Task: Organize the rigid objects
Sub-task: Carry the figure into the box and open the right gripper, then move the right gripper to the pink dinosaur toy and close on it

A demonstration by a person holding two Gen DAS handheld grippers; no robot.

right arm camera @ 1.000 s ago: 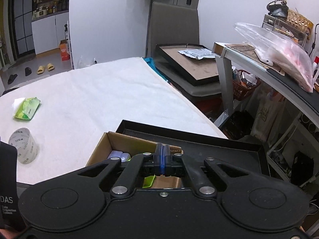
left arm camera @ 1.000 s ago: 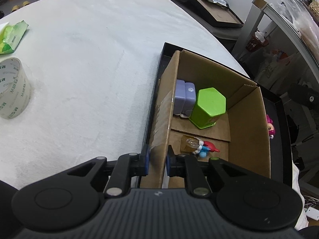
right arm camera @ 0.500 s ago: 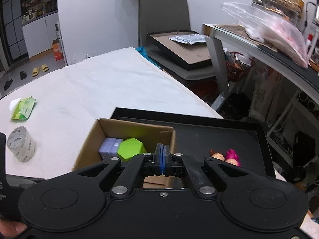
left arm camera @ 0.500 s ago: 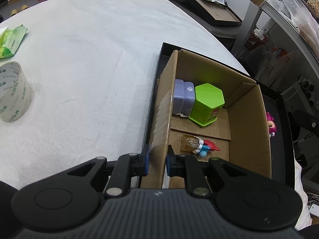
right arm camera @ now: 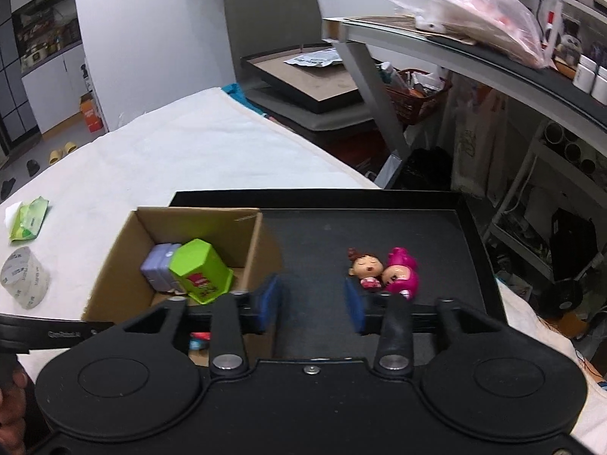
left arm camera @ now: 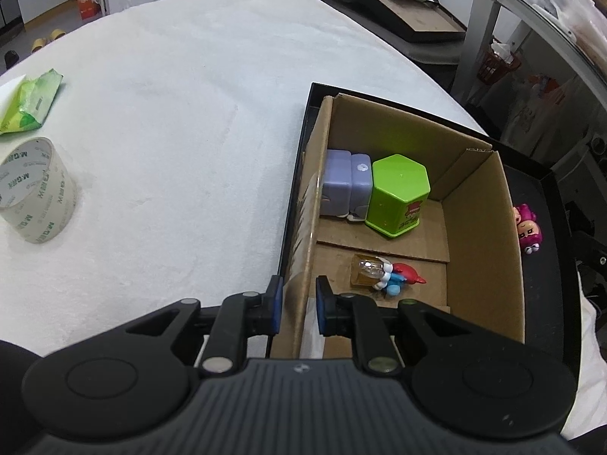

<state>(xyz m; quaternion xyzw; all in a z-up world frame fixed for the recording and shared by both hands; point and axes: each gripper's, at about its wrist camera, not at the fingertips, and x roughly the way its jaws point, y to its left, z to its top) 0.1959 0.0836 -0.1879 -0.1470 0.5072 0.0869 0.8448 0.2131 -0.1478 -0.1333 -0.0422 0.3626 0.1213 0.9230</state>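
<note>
A cardboard box [left arm camera: 481,250] stands at the left end of a black tray [right arm camera: 379,227]. Inside it are a green hexagonal container [left arm camera: 398,193], a lilac block [left arm camera: 343,182] and a small red-and-blue figure [left arm camera: 387,275] beside a little clear bottle. My left gripper [left arm camera: 299,305] is shut on the box's left wall. Two small dolls [right arm camera: 383,271], one pink, lie together on the tray to the right of the box. My right gripper [right arm camera: 312,305] hovers over the tray just short of them. Its jaws are opening, with nothing between them.
A roll of clear tape [left arm camera: 36,193] and a green wipes pack [left arm camera: 28,104] lie on the white tablecloth at the left. The table's edge runs close behind and right of the tray. Beyond it stand a chair with framed boards [right arm camera: 303,76] and a cluttered shelf [right arm camera: 474,49].
My right gripper has swung right and down, from over the box to over the tray near the dolls. Its jaws have gone from shut to partly open. The left gripper keeps its grip.
</note>
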